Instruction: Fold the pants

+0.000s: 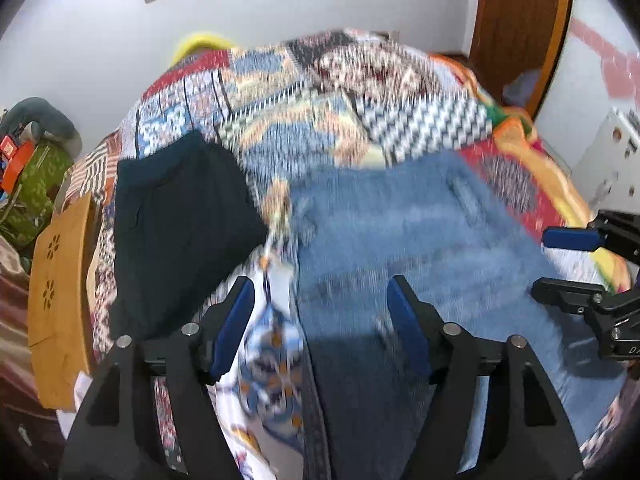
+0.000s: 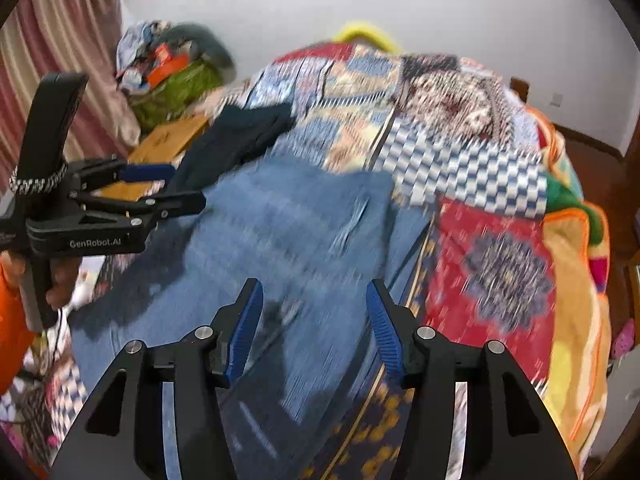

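Observation:
Blue jeans (image 1: 420, 240) lie spread on the patchwork bedspread (image 1: 320, 92); they also show in the right wrist view (image 2: 288, 232). My left gripper (image 1: 320, 312) is open and empty, just above the jeans' left edge. My right gripper (image 2: 316, 316) is open and empty above the jeans' right side. Each gripper shows in the other's view: the right gripper (image 1: 560, 264) at the far right, the left gripper (image 2: 184, 188) at the left, both with jaws apart. Both views are motion-blurred.
A folded dark navy garment (image 1: 180, 232) lies on the bed left of the jeans; it also shows in the right wrist view (image 2: 236, 136). A wooden board (image 1: 60, 300) stands at the bed's left side. A wooden door (image 1: 516, 20) is at the back right.

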